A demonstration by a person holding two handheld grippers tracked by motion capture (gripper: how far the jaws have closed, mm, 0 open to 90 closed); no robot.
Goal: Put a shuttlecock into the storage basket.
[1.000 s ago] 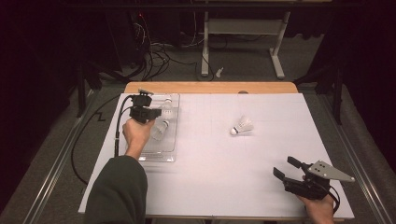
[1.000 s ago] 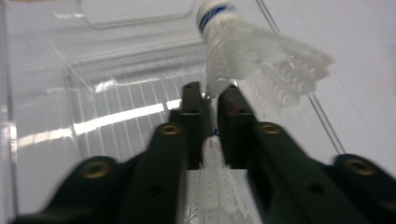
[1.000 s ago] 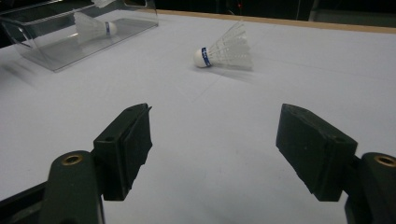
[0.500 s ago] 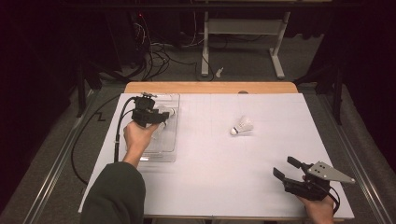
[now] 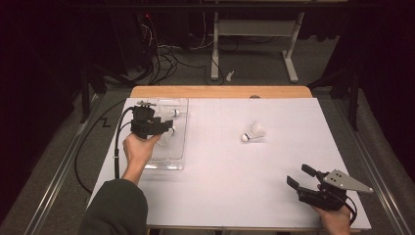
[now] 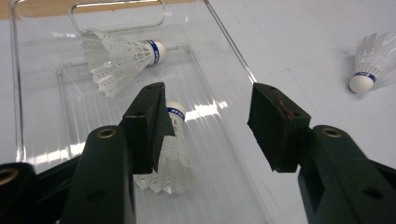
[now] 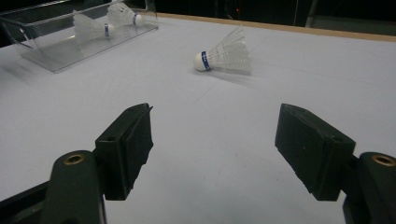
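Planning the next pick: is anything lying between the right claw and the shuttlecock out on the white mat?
Nothing visible does. The right claw stands open, and bare white mat runs from it to the loose shuttlecock. The clear tray sits off to the side.

We hold our left hand-held gripper over the near-left part of the clear tray, left hand wrapped beneath it, forearm in a dark green sleeve running back from the tray toward us. Its jaws have just been opening; they stand wide apart above the tray, their pads pressing on nothing. Our right hand-held gripper sits low, well to the right of the tray and nearer us, jaws spread wide and empty, grey plate on top.
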